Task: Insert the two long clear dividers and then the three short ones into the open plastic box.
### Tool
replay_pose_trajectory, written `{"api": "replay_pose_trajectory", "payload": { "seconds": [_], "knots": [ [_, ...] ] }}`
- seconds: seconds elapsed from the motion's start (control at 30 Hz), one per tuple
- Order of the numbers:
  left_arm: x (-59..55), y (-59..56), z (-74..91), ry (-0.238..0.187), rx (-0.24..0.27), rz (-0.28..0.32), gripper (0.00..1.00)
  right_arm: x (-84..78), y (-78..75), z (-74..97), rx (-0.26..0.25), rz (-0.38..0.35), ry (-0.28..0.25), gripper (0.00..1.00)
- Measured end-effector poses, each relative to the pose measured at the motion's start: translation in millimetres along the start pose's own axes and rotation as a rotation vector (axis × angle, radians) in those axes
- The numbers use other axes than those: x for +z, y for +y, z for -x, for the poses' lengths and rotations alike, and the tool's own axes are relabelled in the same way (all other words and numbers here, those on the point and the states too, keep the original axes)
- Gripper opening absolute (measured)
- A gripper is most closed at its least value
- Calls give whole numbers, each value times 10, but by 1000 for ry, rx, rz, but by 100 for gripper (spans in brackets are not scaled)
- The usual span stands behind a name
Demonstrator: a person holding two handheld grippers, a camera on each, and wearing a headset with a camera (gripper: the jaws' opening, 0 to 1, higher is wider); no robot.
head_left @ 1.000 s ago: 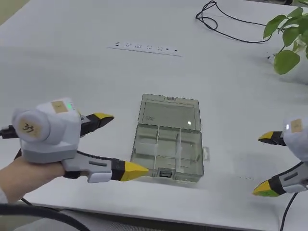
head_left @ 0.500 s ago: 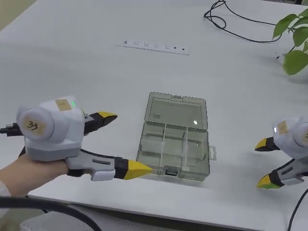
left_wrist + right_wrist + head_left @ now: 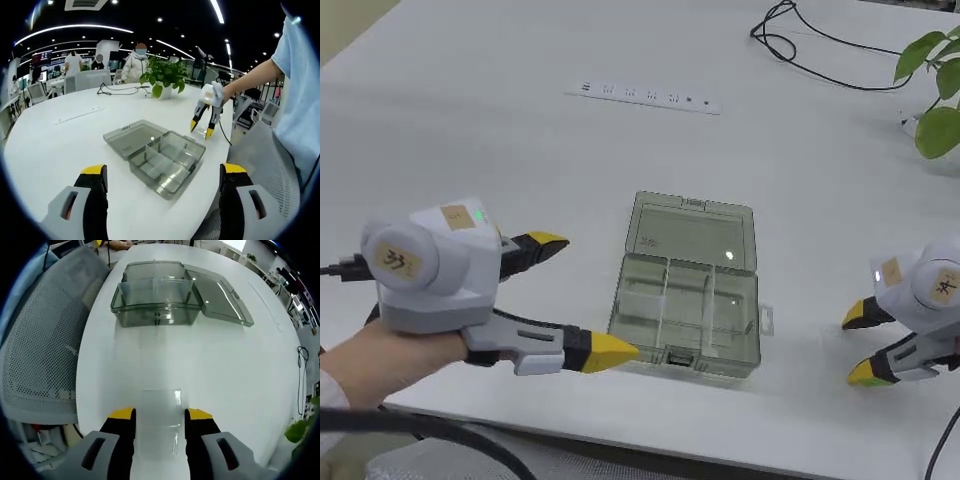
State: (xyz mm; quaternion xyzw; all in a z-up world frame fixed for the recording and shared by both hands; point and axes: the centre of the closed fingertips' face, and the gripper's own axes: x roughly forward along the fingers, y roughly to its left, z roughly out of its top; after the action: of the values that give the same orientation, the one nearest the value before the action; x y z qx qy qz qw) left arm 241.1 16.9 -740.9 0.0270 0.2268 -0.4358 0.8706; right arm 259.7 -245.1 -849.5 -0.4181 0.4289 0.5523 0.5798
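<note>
The open smoky-clear plastic box sits near the table's front edge, its lid laid flat behind it. Clear dividers stand inside and split it into several compartments. My left gripper hovers open just left of the box, jaws wide and nothing between them. My right gripper is open, low over the table to the right of the box. In the right gripper view a flat clear divider lies on the table between the jaws, with the box further ahead. The left gripper view has the box and the right gripper beyond it.
A white power strip lies at the back of the table, with a black cable and a green plant at the far right. A grey mesh chair stands off the table's front edge. People stand far behind.
My right gripper has come down and leftward toward the table beside the box, and its tips look closer together. The left gripper has barely moved. The head camera shifted a little.
</note>
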Motion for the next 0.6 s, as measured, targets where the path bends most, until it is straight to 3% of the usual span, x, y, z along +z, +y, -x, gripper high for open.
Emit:
{"api": "replay_pose_trajectory", "payload": {
  "seconds": [0.23,0.6],
  "knots": [
    [5,-4,-16,-2,-4,-1,95,6,-42,-14,4,21,7,33],
    [9,7,-12,-5,0,12,93,59,-21,0,-10,9,7,32]
  ]
}}
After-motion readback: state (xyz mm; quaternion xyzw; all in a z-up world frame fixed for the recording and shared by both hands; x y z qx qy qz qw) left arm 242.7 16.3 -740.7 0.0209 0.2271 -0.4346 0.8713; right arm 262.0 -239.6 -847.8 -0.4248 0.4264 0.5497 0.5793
